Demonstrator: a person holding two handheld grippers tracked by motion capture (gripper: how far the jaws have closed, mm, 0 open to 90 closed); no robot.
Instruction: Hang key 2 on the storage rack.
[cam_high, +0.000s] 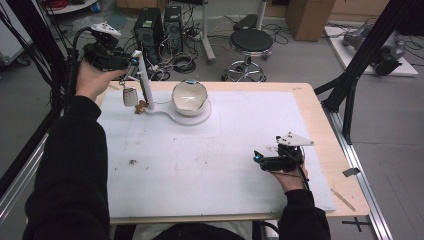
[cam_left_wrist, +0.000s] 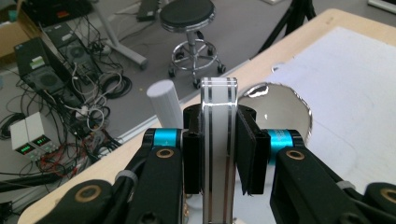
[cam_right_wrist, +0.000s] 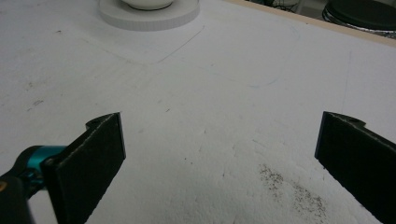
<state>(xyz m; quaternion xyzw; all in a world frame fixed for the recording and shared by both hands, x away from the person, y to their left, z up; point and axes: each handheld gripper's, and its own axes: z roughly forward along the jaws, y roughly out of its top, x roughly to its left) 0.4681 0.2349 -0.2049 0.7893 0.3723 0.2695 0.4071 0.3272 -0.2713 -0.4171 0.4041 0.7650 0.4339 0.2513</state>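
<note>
Clamping white strip (cam_left_wrist: 218, 140) (upright): left gripper (cam_left_wrist: 219, 154) | right gripper (cam_right_wrist: 219, 154) wide open, empty

Wooden table (cam_high: 320, 120); white mat (cam_high: 240, 145); bowl stand (cam_high: 192, 114).

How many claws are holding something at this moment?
1. The left claw, at the table's far left corner, is shut on a clear flat handle. The right claw rests open over the white mat, holding nothing.

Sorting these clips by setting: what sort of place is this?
Probably a lab or workshop: computer towers and tangled cables on the floor, a round stool, and a paper-covered table.
</note>
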